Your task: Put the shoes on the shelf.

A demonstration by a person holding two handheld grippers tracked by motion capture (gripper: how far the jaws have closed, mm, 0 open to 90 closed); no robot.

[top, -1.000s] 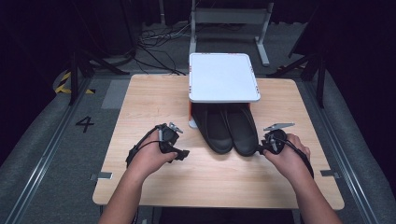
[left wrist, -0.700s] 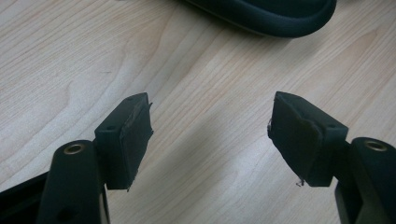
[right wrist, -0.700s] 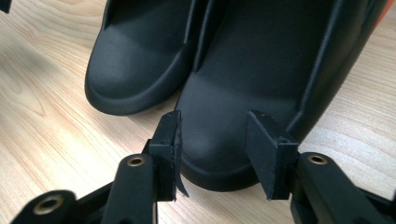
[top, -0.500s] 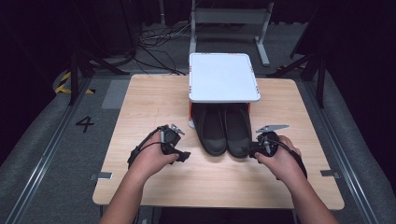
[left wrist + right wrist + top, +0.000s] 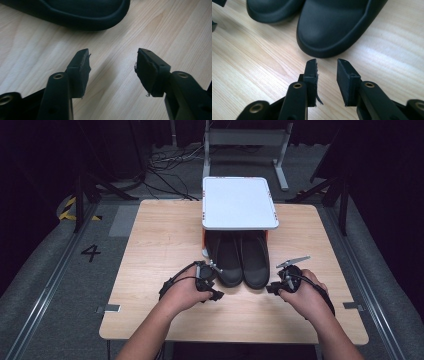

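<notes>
**Shoes flanked by two open grippers on a wooden table**

Black shoes sit side by side on the light wooden table (image 5: 150, 245), toes pointing toward the near edge. The left shoe (image 5: 227, 262) and the right shoe (image 5: 255, 262) touch or nearly touch along their inner sides, and their heel ends are tucked under a white tray (image 5: 239, 202) that stands raised over the far middle of the table.

The left gripper (image 5: 216, 279) is held in the person's left hand (image 5: 187, 292), just beside the near left edge of the left shoe's toe. In the left gripper view its jaws stand well apart with bare wood between them, gripping nothing, and the rounded dark toe of a shoe lies just beyond the tips.

The right gripper (image 5: 272, 288) is held in the right hand (image 5: 302, 295), close to the near right side of the right shoe's toe. In the right gripper view its jaws are parted by a narrower gap, also empty, with the tips just short of the right shoe's toe; the other shoe's toe shows farther off to the left.

Both forearms come in from the near edge. Beyond the table, the dark floor holds loose cables (image 5: 165, 165) and a grey metal frame (image 5: 245, 140). A painted number four (image 5: 91, 252) marks the floor to the left.
</notes>
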